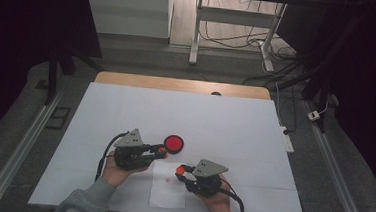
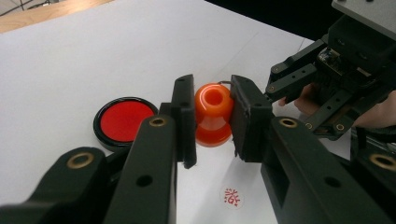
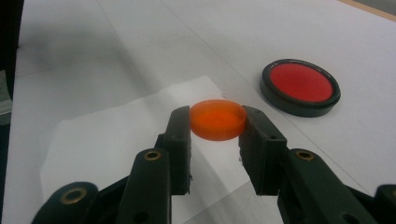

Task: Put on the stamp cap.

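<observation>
Gripping an orange plastic stamp body with a waisted, hollow-topped shape (image 2: 213, 114), left tool (image 2: 212, 116) clamped on its sides, held above the white-covered worktop (image 1: 125, 111). Pinching a flat round orange plastic cap (image 3: 217, 119), right tool (image 3: 215, 128) closed on its rim, raised over the white paper sheet (image 3: 107, 140) near the front edge. Seen from the high view: left tool (image 1: 163, 152) and right tool (image 1: 181, 170) near each other but apart, stamp body and cap separated. Lying just beside the left tool, untouched: a round black-rimmed ink pad with a red face (image 1: 174, 143), open. Printed already on the paper sheet: a small round red seal mark (image 2: 232, 197), under and between the two tools. Judging from that: stamping apparently done, cap off and in hand; probably left to do: bringing cap and stamp body together, closing the stamp, setting it down.
</observation>
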Available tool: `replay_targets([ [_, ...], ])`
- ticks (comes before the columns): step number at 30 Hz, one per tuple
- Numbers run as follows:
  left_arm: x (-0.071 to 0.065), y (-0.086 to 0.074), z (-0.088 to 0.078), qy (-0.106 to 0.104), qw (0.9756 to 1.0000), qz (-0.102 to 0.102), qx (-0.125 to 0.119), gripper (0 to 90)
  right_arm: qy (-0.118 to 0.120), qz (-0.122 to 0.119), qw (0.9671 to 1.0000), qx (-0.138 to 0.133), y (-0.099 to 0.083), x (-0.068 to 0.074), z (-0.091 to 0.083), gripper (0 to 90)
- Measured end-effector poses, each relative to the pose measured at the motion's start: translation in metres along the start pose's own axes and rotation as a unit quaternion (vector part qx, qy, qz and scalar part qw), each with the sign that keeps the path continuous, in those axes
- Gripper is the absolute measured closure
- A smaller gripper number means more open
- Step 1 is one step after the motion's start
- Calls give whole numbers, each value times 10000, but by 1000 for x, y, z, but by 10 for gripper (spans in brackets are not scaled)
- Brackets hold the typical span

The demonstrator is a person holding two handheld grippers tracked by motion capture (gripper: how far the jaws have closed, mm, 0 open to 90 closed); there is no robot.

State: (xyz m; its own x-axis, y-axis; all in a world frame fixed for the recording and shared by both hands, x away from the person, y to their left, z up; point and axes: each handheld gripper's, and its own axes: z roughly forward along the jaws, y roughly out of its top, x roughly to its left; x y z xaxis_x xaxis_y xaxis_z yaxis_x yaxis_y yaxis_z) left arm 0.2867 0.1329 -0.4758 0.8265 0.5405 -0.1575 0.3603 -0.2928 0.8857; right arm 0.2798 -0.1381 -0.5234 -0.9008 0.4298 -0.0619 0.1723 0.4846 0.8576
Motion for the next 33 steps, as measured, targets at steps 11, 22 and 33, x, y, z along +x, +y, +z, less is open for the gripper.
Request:
replay_targets([
  [11, -8, 4, 11, -182, 9998, 17, -38, 723, -5, -7, 10000, 9, 0, 0, 0, 643],
  [22, -17, 4, 26, -364, 9993, 76, 65, 722, 10, -5, 10000, 3, 0, 0, 0, 643],
  [33, -23, 3, 36, -434, 9988, 136, 156, 722, 14, 6, 10000, -1, 0, 0, 1, 643],
])
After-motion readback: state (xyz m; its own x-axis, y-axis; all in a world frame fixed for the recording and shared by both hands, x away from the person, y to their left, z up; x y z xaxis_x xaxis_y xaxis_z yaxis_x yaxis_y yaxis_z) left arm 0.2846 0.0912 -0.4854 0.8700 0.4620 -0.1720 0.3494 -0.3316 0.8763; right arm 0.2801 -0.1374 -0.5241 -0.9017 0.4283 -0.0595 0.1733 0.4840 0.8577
